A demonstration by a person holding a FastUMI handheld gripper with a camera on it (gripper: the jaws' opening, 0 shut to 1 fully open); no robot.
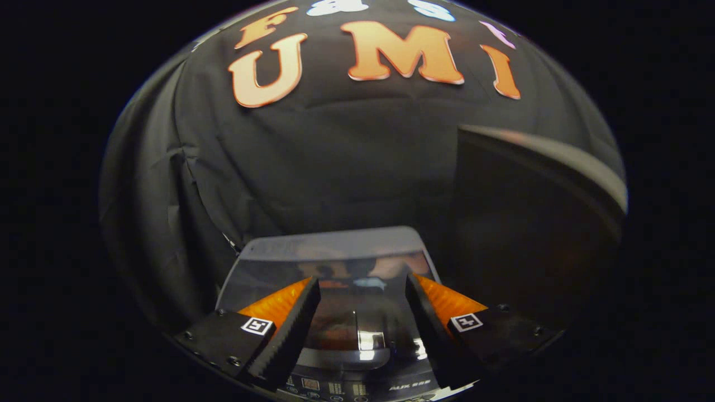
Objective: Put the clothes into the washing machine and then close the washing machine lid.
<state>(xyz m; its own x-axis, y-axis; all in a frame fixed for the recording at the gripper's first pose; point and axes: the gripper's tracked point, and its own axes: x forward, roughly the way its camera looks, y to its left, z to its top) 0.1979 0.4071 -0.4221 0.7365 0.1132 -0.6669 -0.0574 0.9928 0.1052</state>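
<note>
The washing machine [329, 243] stands just below and ahead of me, seen from its front side. Its glossy dark lid [357, 321] lies flat on top and mirrors the booth wall. The control panel [346, 386] runs along the near edge, under my fingers. My gripper [363, 280] hovers over the lid, open, with nothing between its fingers [296, 318]. Whether the fingers touch the lid I cannot tell.
A tall dark panel [530, 223] with a pale grey top edge rises close by on the right of the machine. Black cloth wall [313, 167] hangs behind and to the left of the machine.
</note>
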